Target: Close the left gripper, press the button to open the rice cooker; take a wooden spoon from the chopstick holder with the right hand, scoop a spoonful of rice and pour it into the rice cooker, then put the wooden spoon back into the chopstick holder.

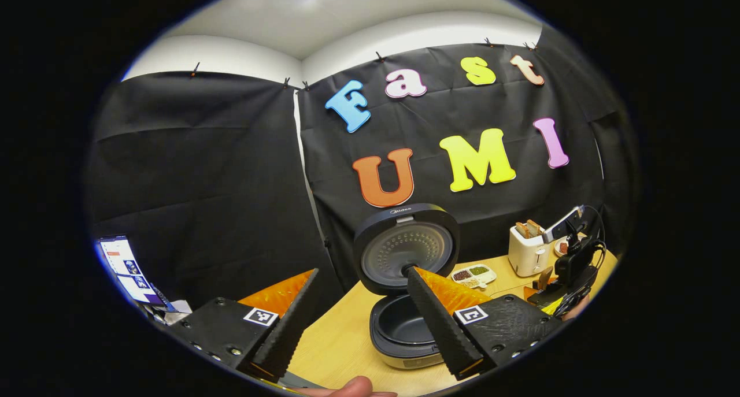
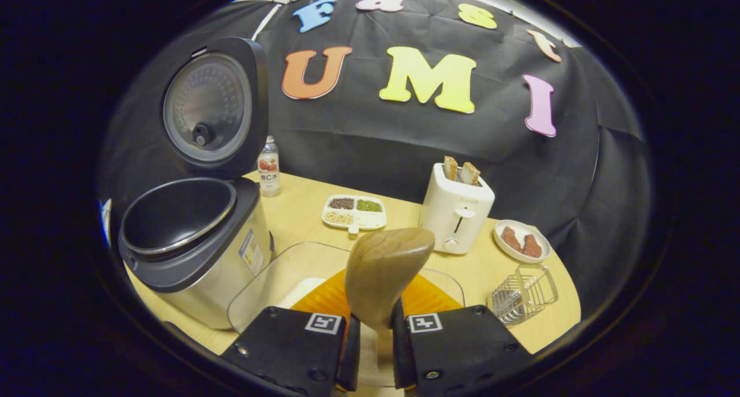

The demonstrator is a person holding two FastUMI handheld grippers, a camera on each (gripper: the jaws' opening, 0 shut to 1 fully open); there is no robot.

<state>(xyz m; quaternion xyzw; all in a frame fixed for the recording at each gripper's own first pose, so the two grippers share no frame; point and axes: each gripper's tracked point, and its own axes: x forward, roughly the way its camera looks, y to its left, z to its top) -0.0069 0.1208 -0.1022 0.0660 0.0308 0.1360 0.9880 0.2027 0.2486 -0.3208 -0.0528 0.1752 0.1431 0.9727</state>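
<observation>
**Two tools up, cooker open, spoon in your right**

Two tools are in play; your left tool [image 1: 361, 281] hangs with its fingers spread wide and nothing between them, above the pale wooden tabletop [image 1: 341, 339], with the dark round rice cooker [image 1: 404, 322] just beyond it; the cooker's lid [image 1: 406, 248] stands upright and the dark inner pot looks bare from here. Your right tool [image 2: 373, 327] is clamped narrow on the handle of the brown wooden spoon [image 2: 384, 273]; the spoon's bowl rises upright between the fingers, its back toward the camera, so you cannot tell whether it carries rice. Under that tool sits a clear shallow container [image 2: 260, 281] with something white in it, just beside the cooker [image 2: 191, 241]. The wire chopstick holder [image 2: 523, 296] stands to the right near the tabletop's edge; behind it are a small plate with reddish pieces [image 2: 520, 241], a white toaster with two slices [image 2: 457, 209], a white divided dish of beans [image 2: 354, 212] and a small clear bottle [image 2: 268, 166].
</observation>
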